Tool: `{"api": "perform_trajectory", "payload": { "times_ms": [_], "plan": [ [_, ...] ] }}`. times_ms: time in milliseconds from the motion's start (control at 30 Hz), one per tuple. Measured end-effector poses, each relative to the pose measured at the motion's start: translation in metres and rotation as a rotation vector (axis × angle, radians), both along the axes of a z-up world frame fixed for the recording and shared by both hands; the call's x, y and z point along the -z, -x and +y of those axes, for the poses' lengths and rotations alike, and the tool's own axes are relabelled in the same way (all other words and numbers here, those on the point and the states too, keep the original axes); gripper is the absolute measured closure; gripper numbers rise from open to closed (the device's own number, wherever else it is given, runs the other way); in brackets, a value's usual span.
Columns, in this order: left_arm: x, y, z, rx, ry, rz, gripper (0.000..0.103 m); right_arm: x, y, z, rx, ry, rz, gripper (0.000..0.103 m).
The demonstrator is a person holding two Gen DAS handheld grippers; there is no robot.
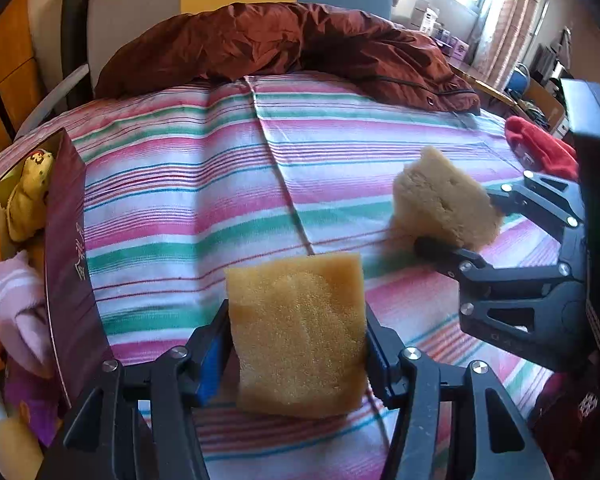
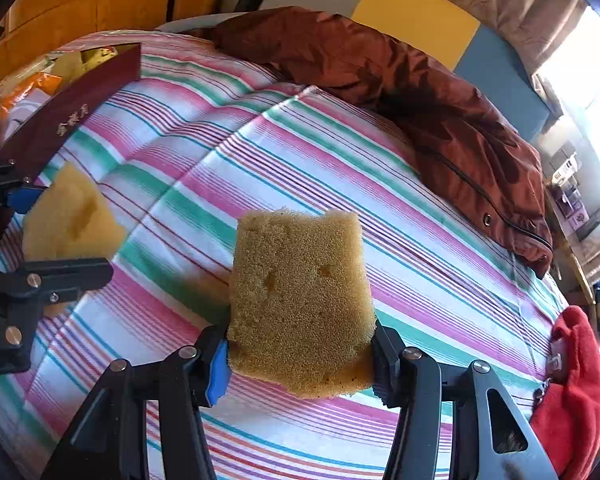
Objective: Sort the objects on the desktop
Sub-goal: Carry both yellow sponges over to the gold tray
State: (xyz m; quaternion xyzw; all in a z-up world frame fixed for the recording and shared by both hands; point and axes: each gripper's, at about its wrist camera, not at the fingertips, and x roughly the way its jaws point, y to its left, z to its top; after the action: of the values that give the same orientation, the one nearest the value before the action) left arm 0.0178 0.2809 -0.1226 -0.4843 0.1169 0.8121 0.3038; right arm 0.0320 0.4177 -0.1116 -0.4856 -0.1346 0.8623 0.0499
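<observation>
The left gripper (image 1: pixel 298 344) has its jaws clamped on a yellow sponge (image 1: pixel 300 336), held above the striped sheet (image 1: pixel 180 184). The right gripper (image 2: pixel 300 356) grips a second, coarser sponge (image 2: pixel 300 300) the same way; in the left view it sits at 3 o'clock, well apart from the first. In the right view the left gripper and its sponge appear at 9 o'clock. A maroon box (image 1: pixel 66 240) at 9 o'clock in the left view holds a pink cloth (image 1: pixel 16 300) and a yellow toy (image 1: pixel 30 196). A rust-brown jacket (image 1: pixel 284 48) lies at 12 o'clock, and a red cloth (image 2: pixel 576 396) at 4 o'clock in the right view.
</observation>
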Motion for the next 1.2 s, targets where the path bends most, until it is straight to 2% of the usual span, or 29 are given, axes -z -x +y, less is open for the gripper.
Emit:
{"api": "perform_trajectory", "payload": {
  "times_ms": [267,533,867,1200],
  "plan": [
    [-0.003,-0.007,-0.002,0.021,0.012,0.017,0.045,0.001,-0.002,-0.012,-0.021,-0.033,0.005,0.047],
    [-0.010,-0.015,-0.001,0.046,0.000,0.041,0.045,0.002,-0.002,-0.012,0.005,-0.009,-0.007,0.047],
    [-0.025,-0.018,-0.010,0.053,-0.043,0.061,0.045,-0.002,-0.009,-0.016,0.073,0.016,-0.019,0.048],
    [-0.049,-0.016,-0.036,0.024,-0.106,0.103,0.045,-0.019,-0.015,-0.026,0.116,0.033,0.028,0.048]
  ]
}}
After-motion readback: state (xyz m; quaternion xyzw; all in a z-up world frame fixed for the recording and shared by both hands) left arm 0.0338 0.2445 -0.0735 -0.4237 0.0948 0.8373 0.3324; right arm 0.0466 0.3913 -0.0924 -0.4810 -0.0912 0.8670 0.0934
